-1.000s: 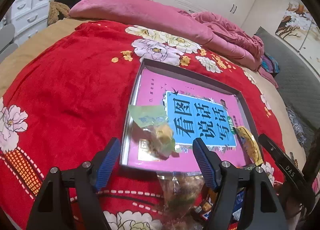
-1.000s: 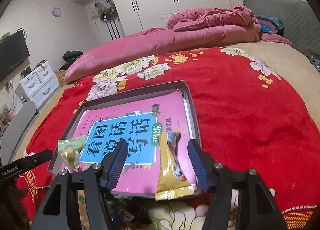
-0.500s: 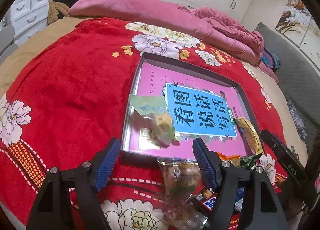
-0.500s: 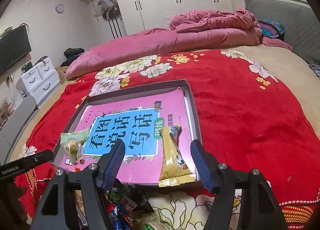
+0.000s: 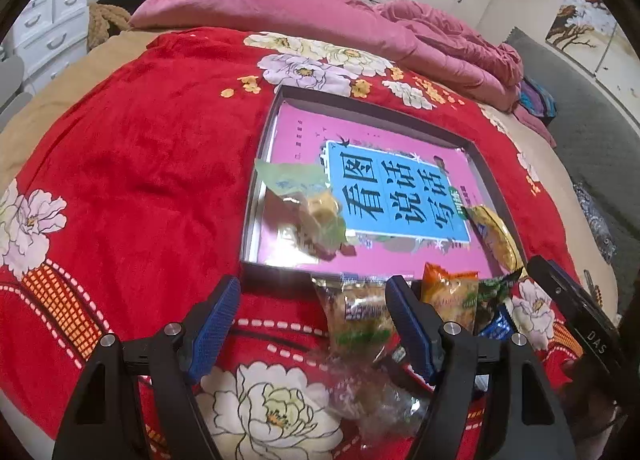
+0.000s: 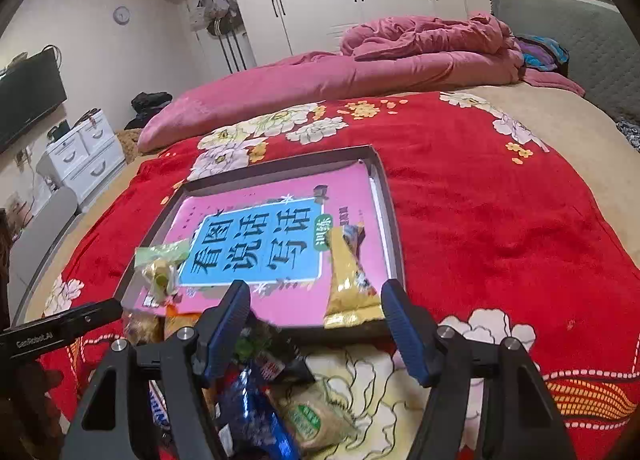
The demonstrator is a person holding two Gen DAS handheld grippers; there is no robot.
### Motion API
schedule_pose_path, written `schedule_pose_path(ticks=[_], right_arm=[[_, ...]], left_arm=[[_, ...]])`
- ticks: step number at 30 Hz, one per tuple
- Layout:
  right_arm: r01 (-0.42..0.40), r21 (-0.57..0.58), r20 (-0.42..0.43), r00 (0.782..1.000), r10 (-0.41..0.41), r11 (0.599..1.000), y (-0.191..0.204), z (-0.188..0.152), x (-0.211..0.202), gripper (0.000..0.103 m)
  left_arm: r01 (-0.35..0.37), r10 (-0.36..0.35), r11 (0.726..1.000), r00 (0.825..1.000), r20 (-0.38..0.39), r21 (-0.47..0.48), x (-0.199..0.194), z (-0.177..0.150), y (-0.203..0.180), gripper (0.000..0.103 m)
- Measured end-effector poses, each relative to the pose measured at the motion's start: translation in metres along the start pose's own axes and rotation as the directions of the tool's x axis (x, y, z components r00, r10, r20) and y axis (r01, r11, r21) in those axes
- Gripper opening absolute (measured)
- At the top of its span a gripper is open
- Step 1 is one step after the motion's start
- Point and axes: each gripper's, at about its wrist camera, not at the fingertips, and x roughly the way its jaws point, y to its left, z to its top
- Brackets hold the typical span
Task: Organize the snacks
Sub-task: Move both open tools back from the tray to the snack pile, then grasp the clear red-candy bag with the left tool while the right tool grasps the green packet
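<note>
Left gripper [image 5: 314,320] wide open, nothing held; clear snack packet [image 5: 360,320] just ahead between its fingers, on red blanket [image 5: 140,180]. Right gripper [image 6: 316,324] also wide open and empty; gold packet [image 6: 350,280] right ahead, inside the tray [image 6: 390,212], lying on pink book [image 6: 256,244]. Green candy bag [image 6: 160,264] ahead-left, in the tray too.

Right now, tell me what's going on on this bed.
A person with two handheld grippers is sorting snacks on a red floral blanket. A shallow tray lined with a pink book already holds a yellow packet and a green-wrapped snack. A pile of loose snacks lies just in front of the tray. The left gripper and right gripper hover open above it, holding nothing.
</note>
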Motion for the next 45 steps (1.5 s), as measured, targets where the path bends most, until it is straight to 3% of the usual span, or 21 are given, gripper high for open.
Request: schedule_pose_path(ticks=[17, 45], right_arm=[[0.004, -0.037, -0.025, 1.0, -0.005, 0.999, 0.008, -0.017, -0.015, 0.068], [-0.022, -0.102, -0.059, 0.998, 0.016, 0.995, 0.027, -0.035, -0.028, 0.068]], left_arm=[[0.0, 0.001, 1.0, 0.999, -0.036, 0.022, -0.011, -0.018, -0.004, 0.076], [0.003, -0.002, 1.0, 0.986, -0.169, 0.005, -0.011, -0.048, -0.012, 0.076]])
